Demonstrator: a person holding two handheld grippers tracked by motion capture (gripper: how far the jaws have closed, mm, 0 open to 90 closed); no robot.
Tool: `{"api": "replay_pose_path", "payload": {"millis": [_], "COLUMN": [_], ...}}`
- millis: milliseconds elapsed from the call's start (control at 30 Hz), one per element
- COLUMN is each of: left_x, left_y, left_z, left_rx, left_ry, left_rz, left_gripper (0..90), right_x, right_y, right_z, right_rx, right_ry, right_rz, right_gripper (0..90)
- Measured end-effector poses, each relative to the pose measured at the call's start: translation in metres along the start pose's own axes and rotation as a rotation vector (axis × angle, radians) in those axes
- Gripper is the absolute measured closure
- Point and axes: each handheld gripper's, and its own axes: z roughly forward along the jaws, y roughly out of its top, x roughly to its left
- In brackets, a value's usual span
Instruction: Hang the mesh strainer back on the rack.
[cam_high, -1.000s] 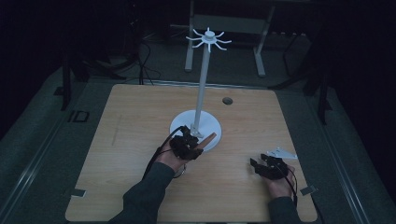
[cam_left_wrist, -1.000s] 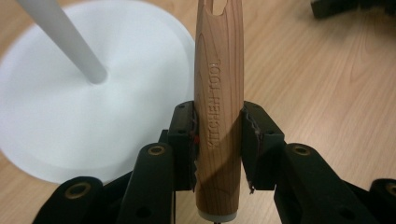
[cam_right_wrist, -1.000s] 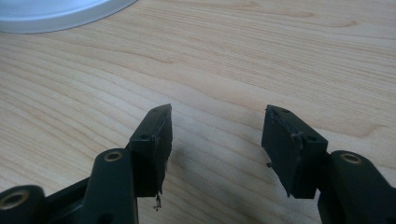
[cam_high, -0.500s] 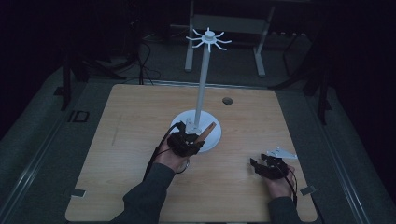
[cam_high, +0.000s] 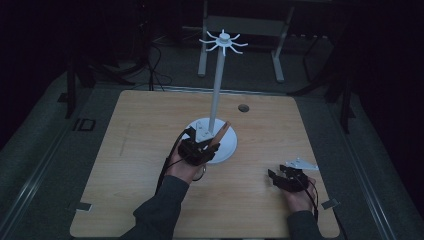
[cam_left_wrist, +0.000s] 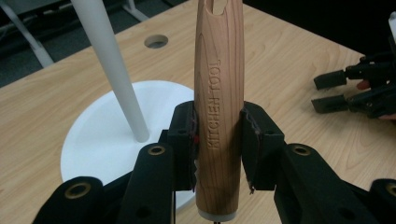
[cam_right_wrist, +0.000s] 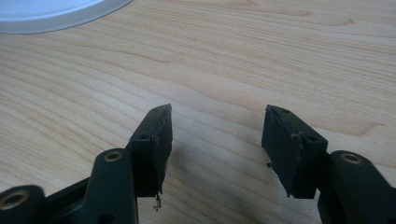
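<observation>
Dark room, wooden worktop (cam_high: 125, 165). White stand (cam_high: 217, 95): round base, tall pole, hook crown on top. Left tongs (cam_left_wrist: 218, 135) pinch a wooden handle (cam_left_wrist: 219, 93) stamped KITCHEN TOOL, upright over the stand's base edge, just beside the pole. Right tongs (cam_right_wrist: 215, 140) spread, nothing between them, low over worktop well right of the stand. Risk: handle clips the pole, stand tips; grip sits low, so handle may pivot.

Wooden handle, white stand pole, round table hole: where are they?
Wooden handle (cam_left_wrist: 218, 107), left gripper view, on its engraved lettering.
White stand pole (cam_high: 216, 95), high view, mid-shaft.
Table hole (cam_left_wrist: 156, 41), left gripper view, its centre.
</observation>
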Motion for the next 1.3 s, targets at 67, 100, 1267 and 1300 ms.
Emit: {"api": "replay_pose_path", "payload": {"millis": [67, 100, 1267, 1300], "left_x": [0.0, 0.0, -0.002, -0.002], "left_y": [0.001, 0.002, 0.03, 0.03], "left_z": [-0.001, -0.001, -0.026, -0.026], "left_rx": [-0.006, -0.012, -0.162, -0.166], "left_ry": [0.004, 0.004, 0.124, 0.125], "left_rz": [-0.001, -0.003, -0.042, -0.045], "left_gripper": [68.2, 68.2, 68.1, 68.1], "right_x": [0.0, 0.0, -0.001, -0.001], "right_y": [0.0, 0.0, 0.0, 0.0], "right_z": [0.0, 0.0, 0.0, 0.0], "right_rx": [0.001, 0.001, 0.0, 0.0], "right_ry": [0.0, 0.0, -0.007, -0.007], "right_rz": [-0.002, -0.002, 0.008, 0.008], "right_gripper": [42.6, 42.5, 42.1, 42.1]}}
